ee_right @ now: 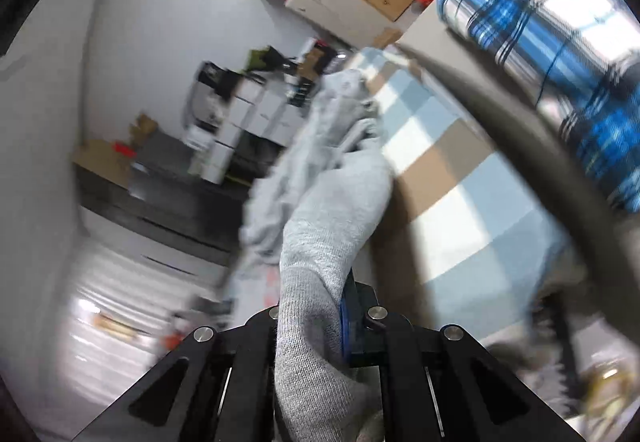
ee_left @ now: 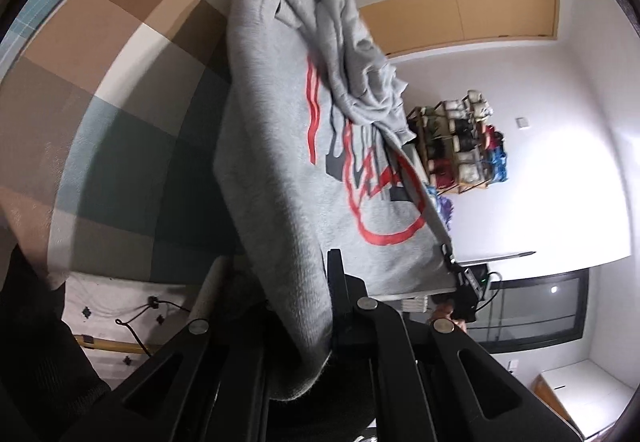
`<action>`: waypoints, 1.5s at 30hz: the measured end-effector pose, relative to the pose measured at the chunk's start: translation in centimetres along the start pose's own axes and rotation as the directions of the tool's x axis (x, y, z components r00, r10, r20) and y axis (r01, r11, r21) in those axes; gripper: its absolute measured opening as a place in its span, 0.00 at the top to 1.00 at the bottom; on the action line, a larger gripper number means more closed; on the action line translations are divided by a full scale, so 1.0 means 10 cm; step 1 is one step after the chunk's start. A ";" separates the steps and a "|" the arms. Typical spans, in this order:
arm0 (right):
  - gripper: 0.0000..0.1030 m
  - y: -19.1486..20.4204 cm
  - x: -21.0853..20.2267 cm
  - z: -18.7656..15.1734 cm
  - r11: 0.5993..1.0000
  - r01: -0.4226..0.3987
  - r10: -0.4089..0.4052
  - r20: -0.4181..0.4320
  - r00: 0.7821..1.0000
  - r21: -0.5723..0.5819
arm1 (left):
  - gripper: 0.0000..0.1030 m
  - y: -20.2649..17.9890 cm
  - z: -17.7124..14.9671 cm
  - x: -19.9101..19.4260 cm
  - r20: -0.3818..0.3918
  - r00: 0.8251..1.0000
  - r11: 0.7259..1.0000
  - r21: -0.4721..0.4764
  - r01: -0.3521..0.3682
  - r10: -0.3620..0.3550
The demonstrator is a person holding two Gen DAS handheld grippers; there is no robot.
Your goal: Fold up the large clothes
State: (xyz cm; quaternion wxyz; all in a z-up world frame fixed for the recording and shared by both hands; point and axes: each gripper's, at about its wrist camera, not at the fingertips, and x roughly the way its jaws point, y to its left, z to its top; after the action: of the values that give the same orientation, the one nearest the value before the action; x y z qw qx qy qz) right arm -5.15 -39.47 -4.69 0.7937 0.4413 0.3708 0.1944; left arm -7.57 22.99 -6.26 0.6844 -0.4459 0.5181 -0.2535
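Left jaws: pressed together on the ribbed hem of a grey knit sweatshirt (ee_left: 276, 145) with red and dark printed lettering; left gripper (ee_left: 334, 282) dark, its fingers rising out of the fabric fold.
Right jaws: pinched shut on a ribbed grey edge of the same garment; right gripper (ee_right: 344, 318) shows a blue-edged pad just beside the cloth on its right.
Garment beyond left jaws: hangs stretched away from them, front print facing the camera, a bunched sleeve or hood draped over its upper part.
Far corner, left view: the other gripper holds the lower hem corner, well apart from the left jaws.
Garment beyond right jaws: runs up and away in a crumpled grey rope; view is blurred.
Behind the garment: a bed covered with a brown, white and blue-green checked blanket (ee_left: 132, 53).
Right of right jaws: a blue and white plaid sleeve (ee_right: 560, 53).
Farther off: wooden door (ee_left: 480, 5), shelf of shoes (ee_left: 460, 141), white wall.
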 end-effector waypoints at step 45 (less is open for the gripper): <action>0.94 0.49 1.49 2.15 0.953 0.004 -0.018 0.044 0.999 0.304 | 0.99 -0.62 2.79 0.33 0.198 0.979 0.993 -0.105 0.062 -0.040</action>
State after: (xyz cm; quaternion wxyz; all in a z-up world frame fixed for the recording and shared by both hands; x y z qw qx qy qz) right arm 21.01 -39.34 0.41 0.7260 0.5602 0.3802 0.1204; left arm 20.32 27.05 -0.60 0.6994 -0.5191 0.4502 -0.1968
